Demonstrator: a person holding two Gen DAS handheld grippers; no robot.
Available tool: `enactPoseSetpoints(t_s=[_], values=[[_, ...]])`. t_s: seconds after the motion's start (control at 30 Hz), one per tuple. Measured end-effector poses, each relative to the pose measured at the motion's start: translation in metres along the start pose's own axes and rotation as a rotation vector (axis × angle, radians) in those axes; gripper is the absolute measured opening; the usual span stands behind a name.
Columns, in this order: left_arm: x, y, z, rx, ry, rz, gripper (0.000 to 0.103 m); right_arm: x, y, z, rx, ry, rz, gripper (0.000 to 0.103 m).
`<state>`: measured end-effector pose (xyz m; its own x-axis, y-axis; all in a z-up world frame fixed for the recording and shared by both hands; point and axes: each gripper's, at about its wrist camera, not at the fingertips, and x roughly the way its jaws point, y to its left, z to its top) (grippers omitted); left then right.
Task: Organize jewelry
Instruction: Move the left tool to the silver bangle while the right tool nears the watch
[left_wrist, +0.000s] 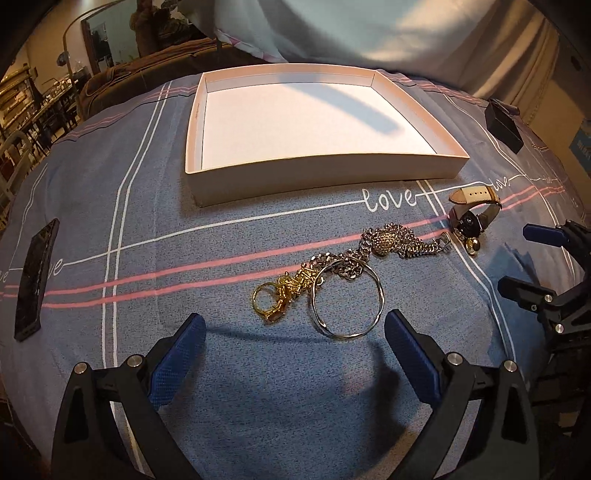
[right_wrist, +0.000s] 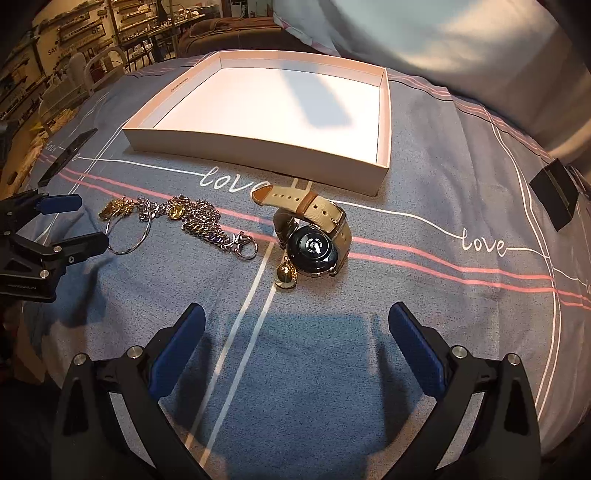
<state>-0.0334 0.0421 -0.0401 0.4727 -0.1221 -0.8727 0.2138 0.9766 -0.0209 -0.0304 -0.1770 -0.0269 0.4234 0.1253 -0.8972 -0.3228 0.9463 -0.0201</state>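
2 grippers, left gripper (left_wrist: 293, 334) and right gripper (right_wrist: 295, 328), jaws spread wide, empty, hovering near bangle (left_wrist: 346, 298) and watch (right_wrist: 314, 236).

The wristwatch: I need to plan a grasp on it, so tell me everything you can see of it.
The wristwatch has a round dark face in a silvery case and a beige strap with brown trim and punched holes. The strap is looped closed, its free end pointing toward the shallow box. It lies on its side on the printed bedcover, face toward the right camera. A small gold ball-shaped piece sits against the case. Neither hand-held gripper touches it.
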Motion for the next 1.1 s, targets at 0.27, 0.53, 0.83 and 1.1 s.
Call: enactPoseSetpoints(t_s=[0.27,0.53,0.83,1.1], values=[[0.001,-0.048,0.007,0.121,-0.029,-0.052,0.089,0.004,-0.001,0.001,-0.001,0.014,0.006,0.098],[0.025,-0.043,0.014,0.095,0.006,-0.106,0.029,0.001,-0.021,-0.003,0.058,0.005,-0.001,0.098],[0.015,-0.029,0.017,0.05,-0.001,-0.126,0.014,0.005,-0.027,-0.004,0.072,0.002,0.023,0.098],[0.007,-0.038,0.01,0.08,-0.003,-0.038,0.071,0.008,-0.027,-0.003,0.085,0.009,0.026,0.098]])
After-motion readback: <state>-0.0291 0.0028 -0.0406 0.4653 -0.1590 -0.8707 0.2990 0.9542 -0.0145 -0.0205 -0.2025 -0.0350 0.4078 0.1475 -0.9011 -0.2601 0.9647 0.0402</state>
